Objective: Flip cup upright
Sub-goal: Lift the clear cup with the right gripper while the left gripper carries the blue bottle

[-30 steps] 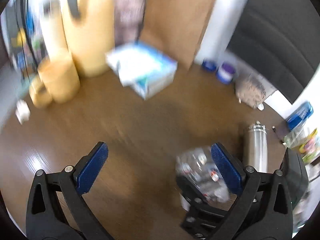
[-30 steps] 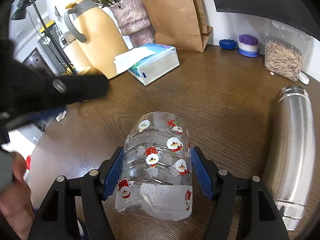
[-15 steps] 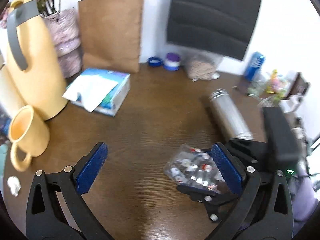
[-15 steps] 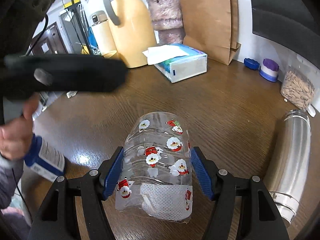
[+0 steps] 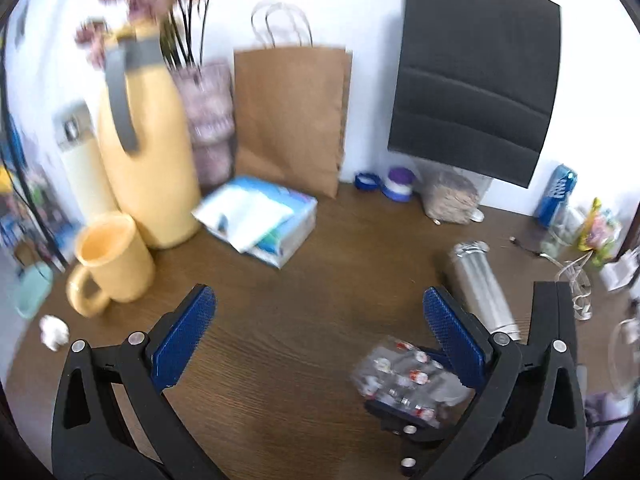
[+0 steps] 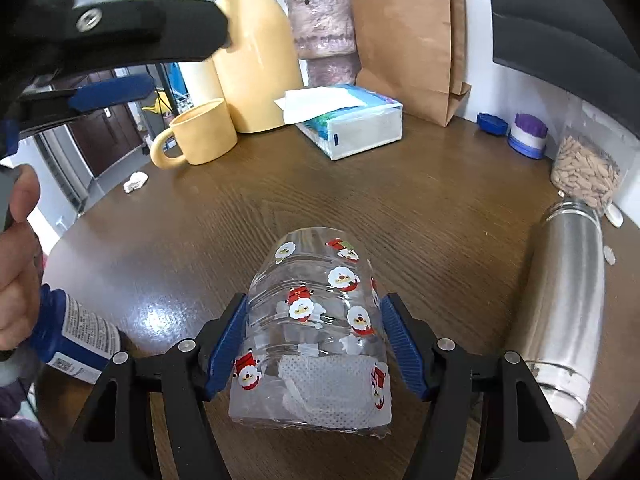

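The right gripper (image 6: 314,340) has its two blue-padded fingers (image 6: 226,344) pressed against opposite sides of the clear cup (image 6: 316,328), clamping it low over the counter (image 6: 400,208). The left gripper (image 5: 320,336) is spread wide, its fingers (image 5: 184,336) well apart with nothing between them, and it is raised above the counter. In the right wrist view, the left gripper crosses the upper left corner, and the person's left hand (image 6: 16,272) is wrapped around its handle at the left edge.
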### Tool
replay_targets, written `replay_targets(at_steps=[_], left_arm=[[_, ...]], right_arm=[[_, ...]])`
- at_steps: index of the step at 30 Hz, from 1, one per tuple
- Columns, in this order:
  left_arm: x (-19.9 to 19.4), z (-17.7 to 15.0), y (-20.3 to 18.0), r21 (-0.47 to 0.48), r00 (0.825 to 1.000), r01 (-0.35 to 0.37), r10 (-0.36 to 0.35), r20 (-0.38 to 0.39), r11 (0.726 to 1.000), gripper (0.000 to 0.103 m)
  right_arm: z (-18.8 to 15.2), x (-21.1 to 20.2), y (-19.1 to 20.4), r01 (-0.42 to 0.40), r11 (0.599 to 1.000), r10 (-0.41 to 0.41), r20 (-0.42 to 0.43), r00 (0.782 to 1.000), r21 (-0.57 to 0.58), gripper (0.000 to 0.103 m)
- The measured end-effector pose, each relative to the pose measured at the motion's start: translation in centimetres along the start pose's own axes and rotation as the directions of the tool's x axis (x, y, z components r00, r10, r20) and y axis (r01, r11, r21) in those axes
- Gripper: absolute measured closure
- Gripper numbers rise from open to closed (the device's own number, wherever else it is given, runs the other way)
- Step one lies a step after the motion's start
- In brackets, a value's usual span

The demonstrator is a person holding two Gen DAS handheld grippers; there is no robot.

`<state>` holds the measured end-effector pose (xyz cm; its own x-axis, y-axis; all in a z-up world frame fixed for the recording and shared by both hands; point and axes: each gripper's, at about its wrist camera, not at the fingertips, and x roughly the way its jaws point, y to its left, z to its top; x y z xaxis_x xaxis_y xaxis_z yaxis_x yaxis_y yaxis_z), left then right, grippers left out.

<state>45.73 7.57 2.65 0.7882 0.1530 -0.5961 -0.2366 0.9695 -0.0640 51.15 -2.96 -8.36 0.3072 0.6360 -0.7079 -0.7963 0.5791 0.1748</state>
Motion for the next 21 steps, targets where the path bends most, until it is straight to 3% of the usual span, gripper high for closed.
replay_targets(at_steps=[2,6,8,10,12,15,19,21], left_arm=[[-0.2,-0.2,-0.7,0.006,0.999,0.031,-0.031,-0.016,1.000,0.000],[-2.3,-1.2,-2.8,0.043,0.996,0.083,-0.084,0.023,0.996,0.000],[-2.4,-1.5,-3.0,0.007,0.992,0.129,-0.129,-0.007,0.992,0.000],[-1.7,-2.2,-2.8,-0.069,0.973,0.223,-0.226,-0.047,0.972,0.000],[-0.4,-3.1,-2.6,-0.122,0.971,0.218,-0.228,-0.075,0.968,0.000],[2.8,-3.7,-3.0,-0.153,0.937,0.242,-0.272,-0.221,0.958,0.000],[4.8,-2.7,-3.1,-0.155,0.922,0.276,-0.307,-0.235,0.949,0.000],[5.6,-2.2,-3.0,-0.159,0.914,0.287,-0.320,-0.251,0.945,0.006]], right_arm=[[-0.2,-0.4,-0.4,-0.003,1.000,0.003,0.002,1.000,0.013,0.029],[-1.7,-1.7,-0.6,0.008,1.000,-0.008,0.001,1.000,0.009,0.025],[-2.4,-2.2,-0.6,0.009,1.000,-0.009,-0.004,1.000,0.002,0.025],[-3.1,-2.2,-0.9,0.027,1.000,-0.027,-0.026,0.999,-0.007,0.025],[-3.5,-1.9,-1.4,0.042,0.999,-0.042,-0.026,0.999,0.007,0.025],[-3.4,-1.5,-2.5,0.012,0.998,-0.010,-0.020,1.000,0.056,0.027],[-3.2,-2.0,-3.3,-0.032,0.997,0.032,-0.004,0.999,0.063,0.031],[-3.3,-2.6,-3.5,-0.067,0.997,0.067,-0.004,0.998,0.031,0.032]])
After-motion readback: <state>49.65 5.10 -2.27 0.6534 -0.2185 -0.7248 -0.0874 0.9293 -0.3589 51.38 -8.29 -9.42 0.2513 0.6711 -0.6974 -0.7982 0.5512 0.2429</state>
